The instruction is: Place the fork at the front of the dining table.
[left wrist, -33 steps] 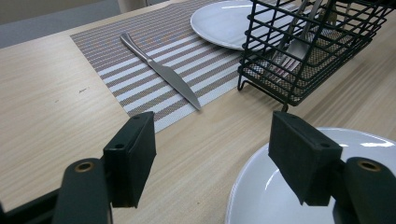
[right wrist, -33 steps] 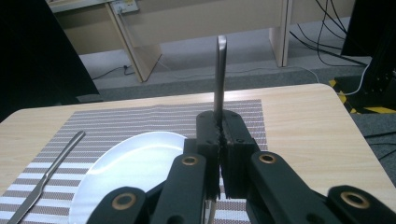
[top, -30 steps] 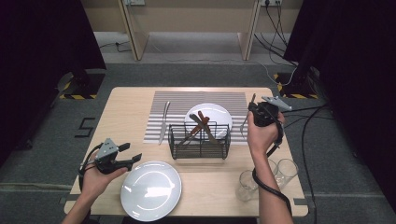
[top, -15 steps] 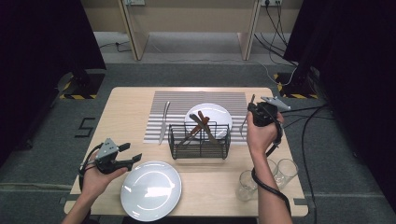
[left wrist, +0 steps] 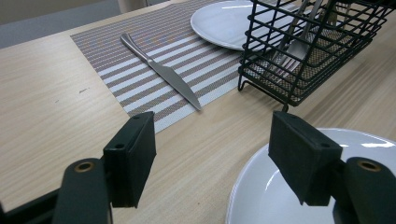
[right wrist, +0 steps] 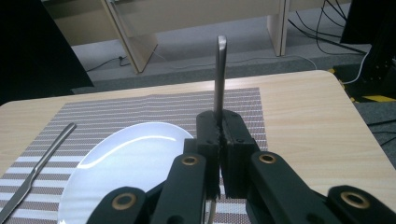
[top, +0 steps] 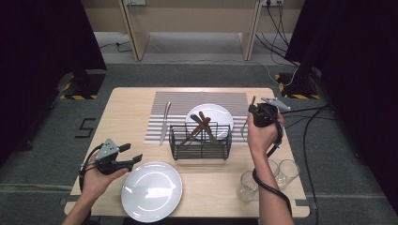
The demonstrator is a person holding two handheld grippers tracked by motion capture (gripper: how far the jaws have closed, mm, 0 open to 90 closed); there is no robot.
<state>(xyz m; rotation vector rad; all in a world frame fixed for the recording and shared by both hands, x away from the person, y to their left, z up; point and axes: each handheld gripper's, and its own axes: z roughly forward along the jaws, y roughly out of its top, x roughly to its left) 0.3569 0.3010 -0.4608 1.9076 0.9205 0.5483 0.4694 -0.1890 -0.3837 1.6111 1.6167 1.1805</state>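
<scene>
1. My left gripper stood wide with nothing in it, just beside the near plate.
2. My right gripper was clamped on a metal utensil, upright, above the placemat, right of the basket.
</scene>
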